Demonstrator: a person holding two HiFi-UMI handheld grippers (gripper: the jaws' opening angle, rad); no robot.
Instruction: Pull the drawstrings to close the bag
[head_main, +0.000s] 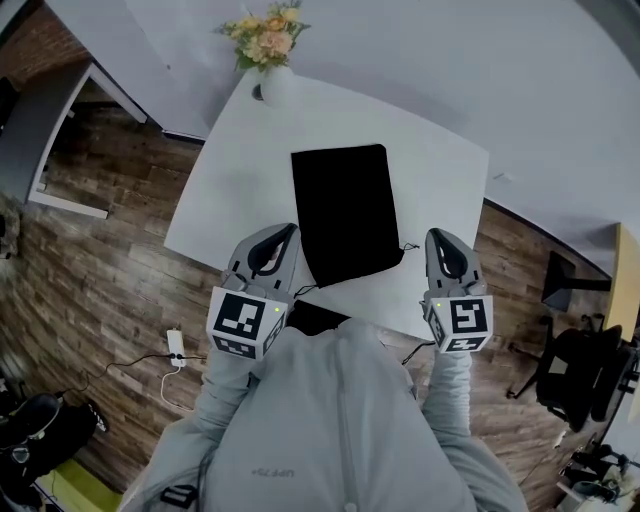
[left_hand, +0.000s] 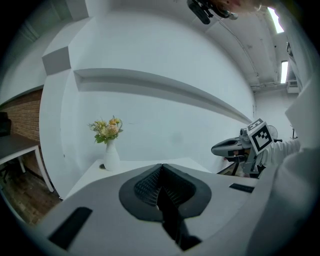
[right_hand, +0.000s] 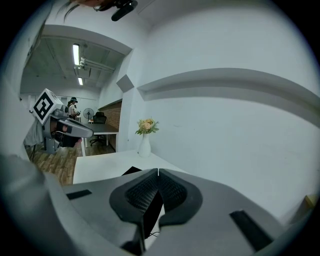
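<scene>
Both grippers' jaws are closed, apparently on nothing; left gripper (head_main: 286, 235) sits at eight o'clock of the black drawstring bag (head_main: 345, 210), right gripper (head_main: 438, 238) at four o'clock.

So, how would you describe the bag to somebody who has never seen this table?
Look at the white table on the wooden floor. A vase of flowers stands at its far corner; the bag lies flat in the middle. It is the only black, rectangular thing there.

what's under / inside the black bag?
The black bag lies flat on the white table. Anything beneath or inside it is covered by the opaque fabric. Thin drawstrings trail out at its near corners.
</scene>
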